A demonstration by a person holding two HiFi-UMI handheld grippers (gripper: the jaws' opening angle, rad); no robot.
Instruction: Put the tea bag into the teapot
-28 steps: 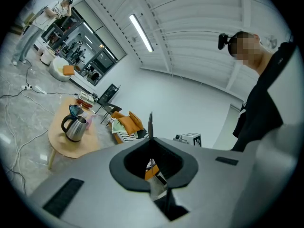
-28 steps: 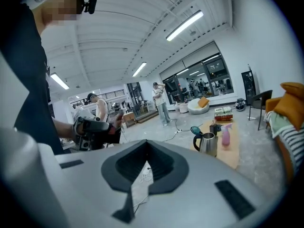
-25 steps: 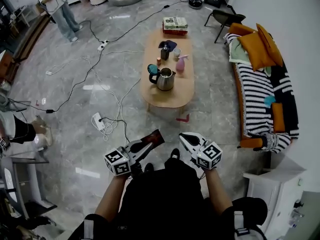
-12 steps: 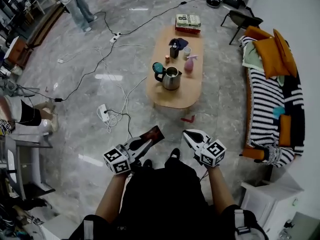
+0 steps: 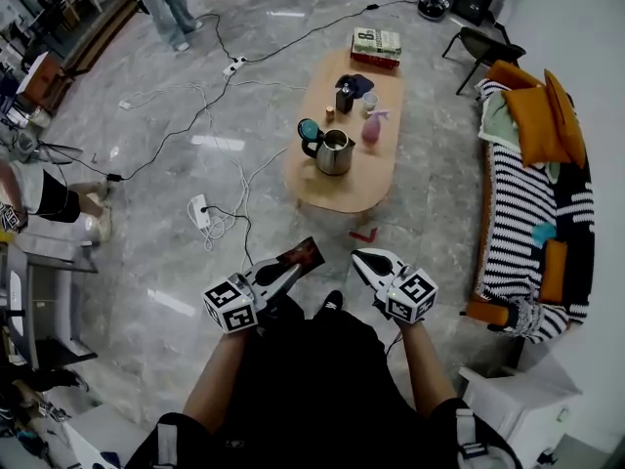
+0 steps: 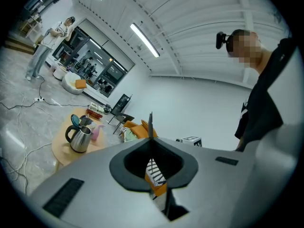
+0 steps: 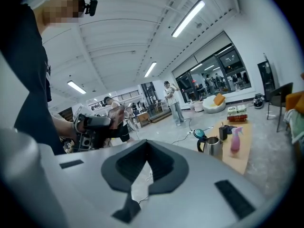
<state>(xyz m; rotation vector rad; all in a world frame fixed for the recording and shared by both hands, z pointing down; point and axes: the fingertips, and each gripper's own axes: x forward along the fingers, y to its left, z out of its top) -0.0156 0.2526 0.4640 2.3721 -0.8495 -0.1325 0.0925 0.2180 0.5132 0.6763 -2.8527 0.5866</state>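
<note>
The striped sofa [image 5: 532, 213] runs off the right edge of the head view, so we only get part of it. On the oval wooden table [image 5: 337, 189], the little stuff at the far end is too small for us to name. The steel teapot [image 5: 333, 152] sits around the middle of the table, with its teal lid [image 5: 309, 130] flipped up.

The left gripper [image 5: 286, 272] has its jaws pinched together on the tea bag [image 5: 303, 255]. It's a dark reddish packet poking out past the tips toward the table. In the left gripper view we only see it edge-on, just a thin sliver [image 6: 150, 123] above the closed jaws, so no detail there. It's up in the air over the floor by our legs, well apart from the teapot.

The right gripper [image 5: 359, 258] is just beside it, jaws together with nothing in them.
</note>
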